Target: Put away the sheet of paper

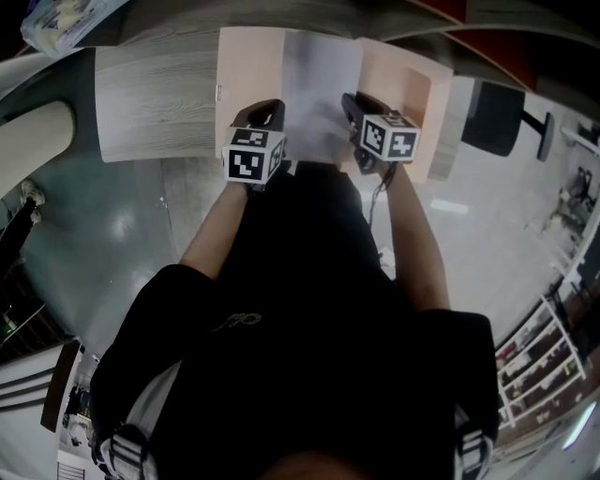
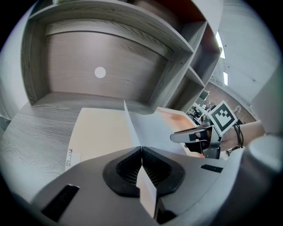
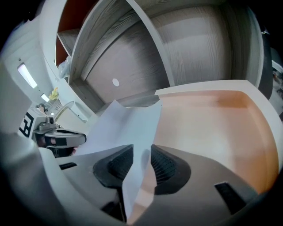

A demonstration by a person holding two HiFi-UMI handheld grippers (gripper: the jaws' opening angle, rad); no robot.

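Observation:
A white sheet of paper [image 1: 319, 94] hangs between my two grippers over an open peach folder [image 1: 248, 75] lying on the wood-grain desk [image 1: 155, 103]. My left gripper [image 2: 141, 152] is shut on the sheet's near left edge, and the paper [image 2: 150, 128] runs forward from its pads over the folder [image 2: 101, 132]. My right gripper [image 3: 142, 156] stands open by a narrow gap; the sheet's [image 3: 128, 128] right edge passes loosely between the pads, above the folder's right half [image 3: 208, 128]. In the head view the left gripper [image 1: 267, 111] and the right gripper [image 1: 354, 101] flank the sheet.
The desk sits inside a grey shelf cubby whose back panel has a white round dot [image 2: 100, 72]. A small metal clip [image 2: 69, 154] is on the folder's left edge. A black chair [image 1: 497, 117] stands right of the desk; a plastic bag [image 1: 61, 19] lies at the top left.

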